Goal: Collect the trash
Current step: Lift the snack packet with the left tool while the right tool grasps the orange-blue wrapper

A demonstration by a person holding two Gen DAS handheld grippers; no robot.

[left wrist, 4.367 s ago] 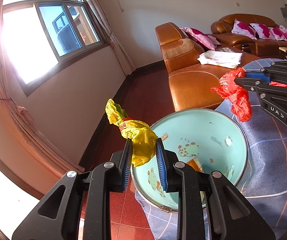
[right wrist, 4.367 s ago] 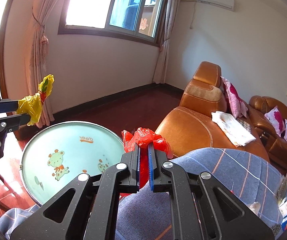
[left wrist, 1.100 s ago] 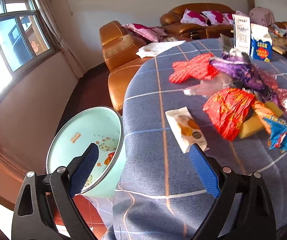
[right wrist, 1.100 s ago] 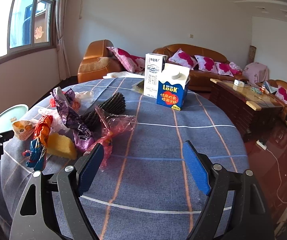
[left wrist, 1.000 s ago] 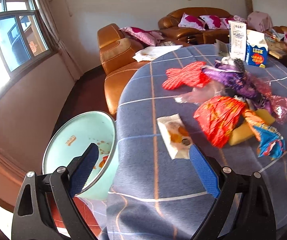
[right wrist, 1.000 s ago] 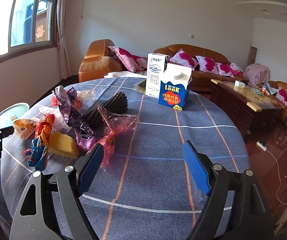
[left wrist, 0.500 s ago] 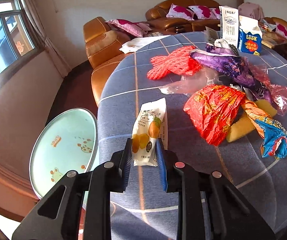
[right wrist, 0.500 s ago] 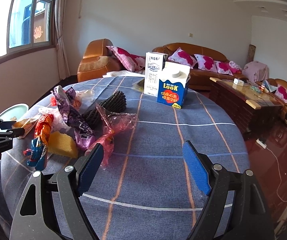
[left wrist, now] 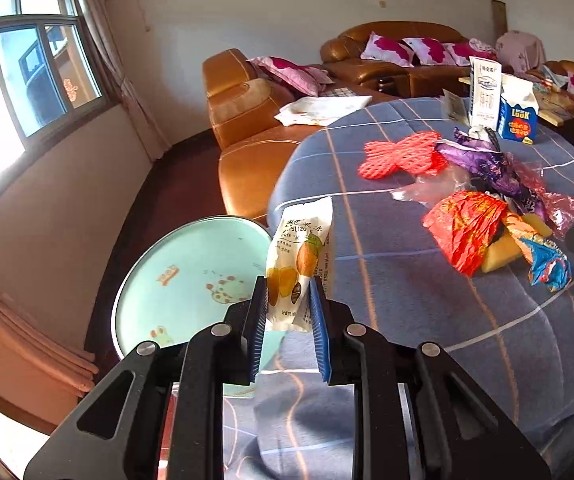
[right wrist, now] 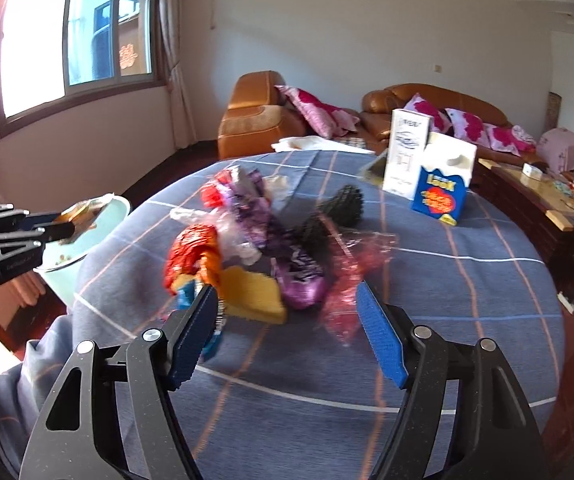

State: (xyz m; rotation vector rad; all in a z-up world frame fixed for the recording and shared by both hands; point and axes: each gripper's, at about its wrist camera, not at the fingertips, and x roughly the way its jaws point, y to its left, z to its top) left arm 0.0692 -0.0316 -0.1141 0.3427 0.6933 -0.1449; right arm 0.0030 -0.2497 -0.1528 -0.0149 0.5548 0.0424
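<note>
Left wrist view shows the left hand-held gripper (left wrist: 287, 316) clamped on a white snack packet (left wrist: 301, 264) printed with yellow fruit; the blue pads press its lower end from both sides and the packet stands up between them, lifted clear of the tabletop (left wrist: 387, 240). Just behind and below the packet sits a pale green bin (left wrist: 175, 276) with cartoon animals inside, beside the edge of the round tabletop, which is covered in a blue checked cloth. Farther across the cloth lies a heap of trash: a red foam net (left wrist: 403, 154), a purple foil wrapper (left wrist: 483, 158), clear plastic film (left wrist: 431, 190), a crumpled red wrapper (left wrist: 467, 228), a yellow sponge (left wrist: 505, 250) and a blue and orange wrapper (left wrist: 545, 258). Two cartons, a tall white carton (left wrist: 485, 94) and a blue carton (left wrist: 519, 114), stand upright near the far edge.

Right wrist view is motion-blurred. The right hand-held gripper (right wrist: 287, 328) hangs over the near side of the heap with its jaws wide apart and closing; nothing is pressed between the pads, though the yellow sponge and a pink plastic film (right wrist: 351, 280) lie in line with the gap. At the left of this view the left hand-held gripper holds the packet over the bin's rim.
</note>
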